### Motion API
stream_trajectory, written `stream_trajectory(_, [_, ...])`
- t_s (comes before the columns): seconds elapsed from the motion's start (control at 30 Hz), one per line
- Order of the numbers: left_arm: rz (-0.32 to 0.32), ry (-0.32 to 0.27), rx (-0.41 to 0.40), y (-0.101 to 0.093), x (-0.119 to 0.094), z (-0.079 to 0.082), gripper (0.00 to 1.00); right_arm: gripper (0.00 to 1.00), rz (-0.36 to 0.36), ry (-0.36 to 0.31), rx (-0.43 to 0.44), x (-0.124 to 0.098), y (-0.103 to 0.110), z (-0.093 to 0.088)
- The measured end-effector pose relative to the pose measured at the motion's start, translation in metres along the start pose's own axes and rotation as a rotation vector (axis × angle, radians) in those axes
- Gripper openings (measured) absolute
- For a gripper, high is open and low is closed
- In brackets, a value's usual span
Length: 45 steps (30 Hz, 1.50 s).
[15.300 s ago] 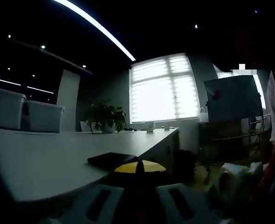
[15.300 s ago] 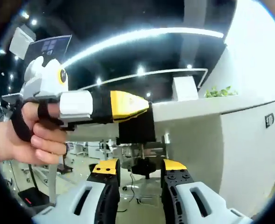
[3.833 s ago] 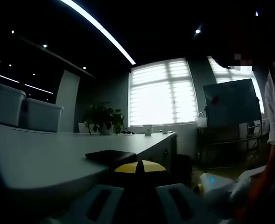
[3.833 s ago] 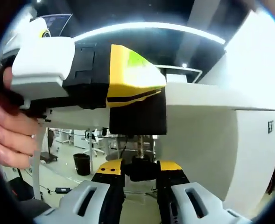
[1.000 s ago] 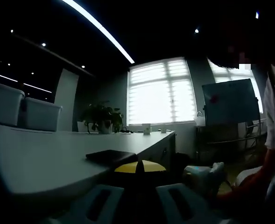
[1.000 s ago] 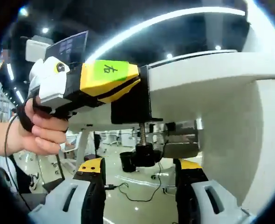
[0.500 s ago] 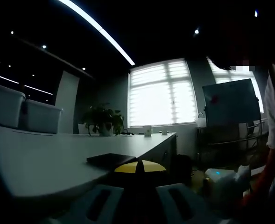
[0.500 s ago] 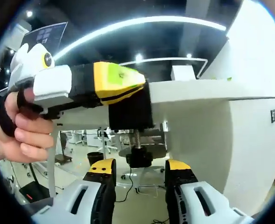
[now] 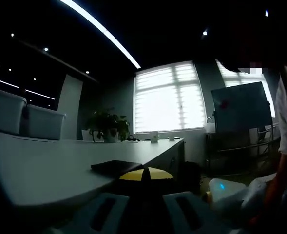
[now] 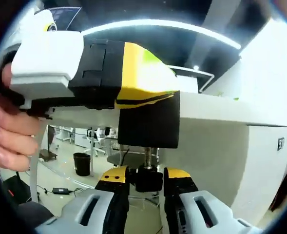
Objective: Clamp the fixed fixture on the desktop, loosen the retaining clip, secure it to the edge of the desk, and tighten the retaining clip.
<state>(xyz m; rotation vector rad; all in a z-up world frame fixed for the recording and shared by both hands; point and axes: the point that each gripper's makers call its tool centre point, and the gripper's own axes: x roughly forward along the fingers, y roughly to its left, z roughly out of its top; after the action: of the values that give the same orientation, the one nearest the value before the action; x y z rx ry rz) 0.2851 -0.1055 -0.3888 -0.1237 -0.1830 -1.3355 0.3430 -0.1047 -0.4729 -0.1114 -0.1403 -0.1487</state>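
Dim office with ceiling light strips and a bright window beyond a long white desk (image 9: 46, 170).

Right gripper (image 10: 146, 187): yellow-tipped jaws drawn close, pinching the black round screw knob (image 10: 148, 179) under the fixture. Just above the knob, a threaded metal screw (image 10: 148, 157) runs up into the black C-shaped clamp fixture (image 10: 150, 127), which sits over the desk's edge. Beyond it, a white cabinet side.

Left gripper (image 10: 133, 80), entering the right gripper view from the left: yellow jaws closed on the fixture's top, a hand (image 10: 9, 131) wrapped round its white grip. In the left gripper view its own jaws meet on the same dark body, a flat black plate (image 9: 115, 167) lying on the desktop just ahead.

Judgement: tightening step. Keep the left steady and pressed toward the edge so the fixture stays seated. Turn the knob in short twists, regripping squarely. Slipping off the small knob is the likely fault.
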Motion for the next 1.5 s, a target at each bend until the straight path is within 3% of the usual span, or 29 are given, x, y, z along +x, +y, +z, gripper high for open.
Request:
stream_trajectory(0.1, [-0.001, -0.004, -0.004, 0.0, -0.001, 0.0, 0.01, 0.25, 0.024, -0.008, 0.015, 0.0, 0.001, -0.001])
stream_trajectory(0.23, [-0.002, -0.003, -0.005, 0.0, -0.001, 0.0, 0.01, 0.25, 0.127, -0.04, 0.058, 0.0, 0.005, 0.0])
stream_trajectory(0.4, [-0.006, -0.001, -0.005, 0.0, -0.001, 0.0, 0.01, 0.25, 0.344, -0.1, 0.077, -0.004, 0.008, 0.002])
stream_trajectory(0.57, [-0.009, 0.0, -0.011, 0.0, -0.001, 0.0, 0.01, 0.25, 0.558, -0.09, 0.09, -0.006, 0.01, 0.002])
stream_trajectory(0.77, [-0.004, 0.0, -0.003, 0.0, -0.001, 0.0, 0.01, 0.25, 0.627, -0.043, 0.093, -0.006, 0.015, 0.002])
stream_trajectory(0.83, [-0.005, 0.0, -0.009, 0.0, -0.002, 0.0, 0.01, 0.26, 0.592, -0.04, 0.089, -0.007, 0.015, 0.001])
stream_trajectory(0.9, [-0.007, 0.003, -0.013, 0.0, -0.001, -0.001, 0.01, 0.33, 0.494, -0.029, 0.061, -0.007, 0.009, -0.005])
stream_trajectory(1.03, [-0.009, 0.009, -0.011, -0.001, -0.001, -0.003, 0.01, 0.42, 0.339, -0.017, 0.143, -0.018, 0.007, -0.01])
stream_trajectory(1.1, [-0.01, 0.012, -0.013, -0.001, -0.001, -0.004, 0.01, 0.44, 0.099, -0.038, 0.222, -0.025, -0.017, -0.011])
stream_trajectory(1.13, [-0.011, 0.012, -0.011, -0.001, -0.001, -0.004, 0.01, 0.43, 0.056, -0.049, 0.337, -0.032, -0.015, -0.011])
stream_trajectory(1.17, [-0.013, 0.014, -0.005, -0.001, -0.001, -0.004, 0.01, 0.42, 0.083, -0.044, 0.323, -0.038, -0.004, -0.009])
stream_trajectory(1.27, [-0.014, 0.013, -0.003, -0.001, -0.001, -0.004, 0.01, 0.48, 0.037, -0.008, 0.062, -0.038, 0.005, -0.012])
stream_trajectory(1.3, [-0.014, 0.012, -0.007, -0.001, -0.001, -0.004, 0.01, 0.5, 0.027, 0.001, 0.03, -0.035, 0.006, -0.013])
stream_trajectory(1.5, [-0.007, 0.009, -0.011, 0.0, -0.001, -0.003, 0.01, 0.47, -0.005, -0.034, 0.11, -0.018, 0.002, -0.003])
